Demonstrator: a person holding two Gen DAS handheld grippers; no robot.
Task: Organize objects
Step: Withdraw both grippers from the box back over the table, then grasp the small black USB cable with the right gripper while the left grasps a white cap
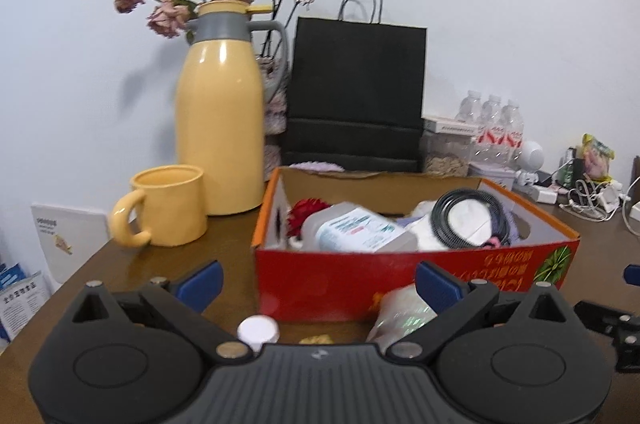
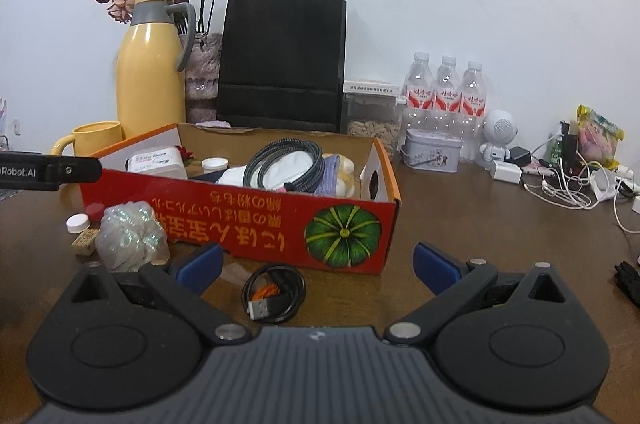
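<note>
Clutter partly sits in the box (image 2: pixel 352 220) already, while a cable (image 2: pixel 276 292), bag (image 2: pixel 132 240), cap (image 2: pixel 77 222) and what looks like a cork (image 2: pixel 85 242) wait on the tabletop before its front wall, both left gripper (image 1: pixel 318 284) and right gripper (image 2: pixel 318 264) gaping empty.

We look over our left gripper (image 1: pixel 318 284), its blue-tipped fingers spread wide, at a red cardboard box (image 1: pixel 360 280) on the brown wooden table (image 1: pixel 120 264). Inside the box lie a translucent plastic bottle with a white label (image 1: pixel 356 230) and a coiled black cable (image 1: pixel 468 220). Left of the box stands a yellow ceramic mug (image 1: pixel 168 203); behind the mug, a tall yellow thermos jug (image 1: pixel 220 119).
</note>
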